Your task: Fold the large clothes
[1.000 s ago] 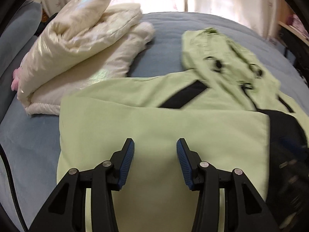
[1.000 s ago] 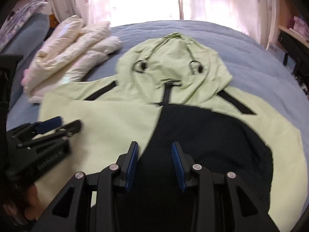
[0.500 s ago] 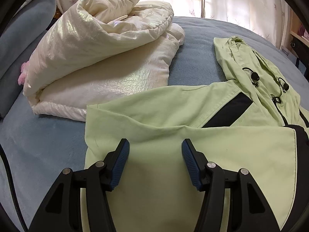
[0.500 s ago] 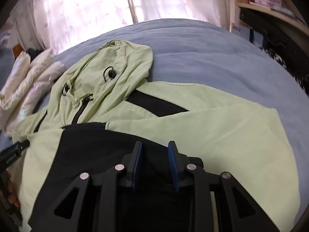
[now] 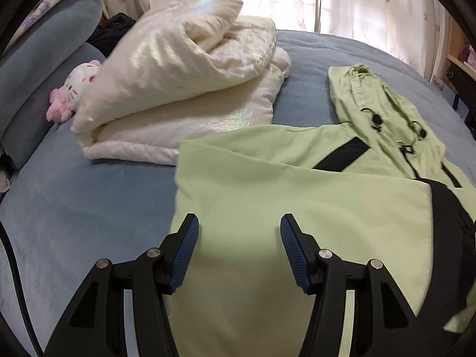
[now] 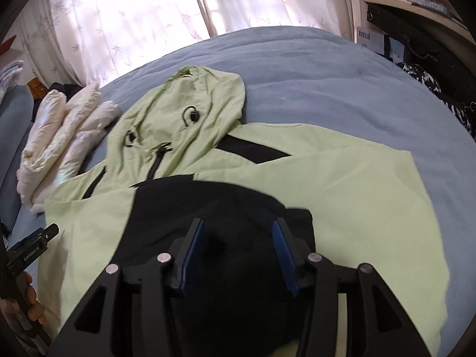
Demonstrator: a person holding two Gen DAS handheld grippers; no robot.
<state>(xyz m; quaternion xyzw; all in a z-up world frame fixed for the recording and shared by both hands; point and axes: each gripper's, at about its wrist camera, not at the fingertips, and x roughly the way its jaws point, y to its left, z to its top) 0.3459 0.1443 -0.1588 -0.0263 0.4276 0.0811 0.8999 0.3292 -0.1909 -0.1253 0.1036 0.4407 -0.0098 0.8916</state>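
Bedroom, blue bedspread [image 5: 89, 208], pale curtains [image 6: 125, 20] backlit behind. Green jacket [image 5: 297, 196] spread flat across the bed, front up, hood [image 6: 190, 101] toward the window, both sleeves already crossed inward over the dark chest panel [image 6: 208, 208]. Left gripper [image 5: 239, 232] poised over the folded sleeve, jaws wide, nothing pinched. Right gripper [image 6: 238, 235] above the dark panel, jaws opening, no cloth caught between them as far as can be judged against the black fabric. Likely trouble from here: slick, thin shell fabric apt to slide, so sleeves prone to slipping back out once the hem gets lifted; pinching only the top layer would drag a sleeve loose and leave the body behind; uneven lift between the two sides would skew the fold line; hood toggles and zip pull [image 6: 162, 148] liable to snag or bunch under the fold. White puffer coat [image 5: 184, 89] just beside the left shoulder, near enough to get nudged or trapped under a swung edge; pink plush toy [image 5: 71, 89] tucked against it. Writing: "GenRobot.AI" faintly legible on the left gripper's body in the right view; blue characters on a white box [image 6: 370, 37] by the shelf, too small to read; labels on the shelf items unreadable.
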